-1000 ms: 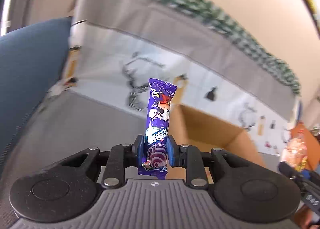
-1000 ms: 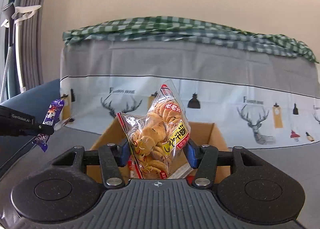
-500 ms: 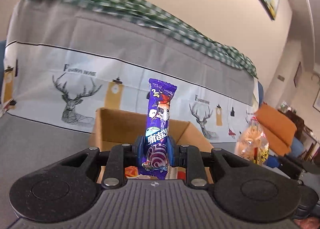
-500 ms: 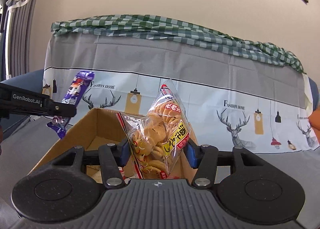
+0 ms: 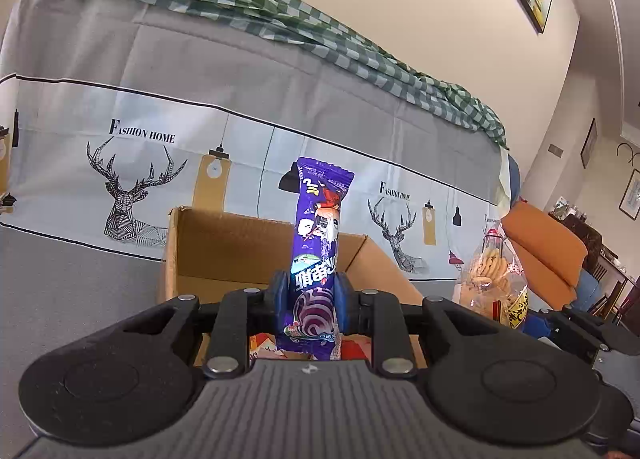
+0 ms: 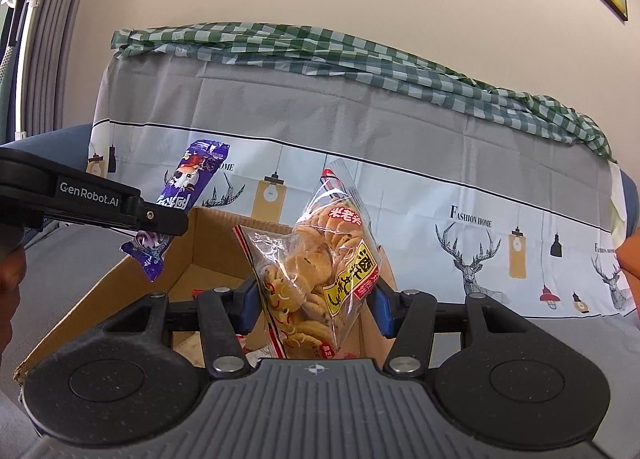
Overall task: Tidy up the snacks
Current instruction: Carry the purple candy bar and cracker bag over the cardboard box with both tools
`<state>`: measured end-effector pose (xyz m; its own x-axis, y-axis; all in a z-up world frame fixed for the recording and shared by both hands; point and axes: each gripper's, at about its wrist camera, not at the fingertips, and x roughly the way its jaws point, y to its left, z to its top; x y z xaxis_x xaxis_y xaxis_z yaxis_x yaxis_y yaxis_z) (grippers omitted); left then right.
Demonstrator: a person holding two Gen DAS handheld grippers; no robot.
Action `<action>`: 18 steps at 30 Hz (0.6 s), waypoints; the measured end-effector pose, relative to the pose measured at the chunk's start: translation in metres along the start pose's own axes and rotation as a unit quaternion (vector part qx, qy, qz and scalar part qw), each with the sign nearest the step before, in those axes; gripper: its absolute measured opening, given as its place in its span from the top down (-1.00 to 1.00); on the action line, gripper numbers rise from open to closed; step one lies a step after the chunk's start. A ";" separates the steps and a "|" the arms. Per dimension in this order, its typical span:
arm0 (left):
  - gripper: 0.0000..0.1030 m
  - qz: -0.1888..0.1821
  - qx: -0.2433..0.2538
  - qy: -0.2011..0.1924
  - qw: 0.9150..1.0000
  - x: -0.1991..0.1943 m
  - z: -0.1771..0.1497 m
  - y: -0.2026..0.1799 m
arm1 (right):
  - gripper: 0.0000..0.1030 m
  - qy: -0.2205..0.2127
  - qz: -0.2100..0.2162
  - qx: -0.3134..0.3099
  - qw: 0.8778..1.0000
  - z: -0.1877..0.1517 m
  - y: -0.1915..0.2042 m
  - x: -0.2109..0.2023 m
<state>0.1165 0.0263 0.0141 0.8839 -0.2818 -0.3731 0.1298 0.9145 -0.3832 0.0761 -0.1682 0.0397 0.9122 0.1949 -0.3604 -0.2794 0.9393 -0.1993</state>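
Note:
My left gripper (image 5: 311, 301) is shut on a purple snack bar (image 5: 318, 243) that stands upright between its blue pads. It hangs over the near left side of an open cardboard box (image 5: 224, 247). My right gripper (image 6: 316, 299) is shut on a clear bag of biscuits (image 6: 316, 271) with a red and yellow label. That bag hovers over the box (image 6: 208, 243) too. In the right wrist view the left gripper (image 6: 160, 219) comes in from the left with the purple bar (image 6: 180, 211). The biscuit bag (image 5: 494, 279) shows at the right in the left wrist view.
Several snack packets (image 5: 264, 343) lie in the bottom of the box. The box sits on a grey sofa seat (image 5: 72, 291) with a deer-print cover (image 5: 132, 179) and a green checked cloth (image 5: 280, 15) on its back. An orange cushion (image 5: 548, 251) lies far right.
My left gripper swung right with the purple bar, from beside the sofa arm to over the box. The right gripper kept the biscuit bag almost still over the box.

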 end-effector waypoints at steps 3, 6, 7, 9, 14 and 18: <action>0.50 0.000 0.000 -0.001 1.000 0.000 0.000 0.000 | -0.08 0.000 -0.001 0.000 1.000 0.000 0.000 0.000; 0.50 0.001 0.000 -0.001 1.000 0.000 0.000 0.001 | -0.08 -0.001 0.000 -0.001 1.000 0.000 0.000 0.000; 0.50 0.002 0.000 -0.001 1.000 0.000 0.000 0.001 | -0.08 -0.001 -0.001 -0.002 1.000 0.000 0.000 0.000; 0.50 0.002 -0.001 -0.002 1.000 -0.001 0.000 0.001 | -0.08 -0.001 0.000 -0.002 1.000 -0.001 0.000 0.000; 0.50 0.002 -0.001 -0.003 1.000 -0.002 0.000 0.001 | -0.08 0.000 -0.001 -0.005 1.000 -0.001 0.001 0.000; 0.50 0.001 0.001 -0.002 1.000 -0.003 0.000 0.001 | -0.08 0.000 0.000 -0.006 1.000 -0.001 0.001 0.001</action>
<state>0.1141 0.0277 0.0149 0.8861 -0.2782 -0.3708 0.1279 0.9156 -0.3811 0.0762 -0.1670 0.0379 0.9121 0.1951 -0.3607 -0.2835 0.9355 -0.2109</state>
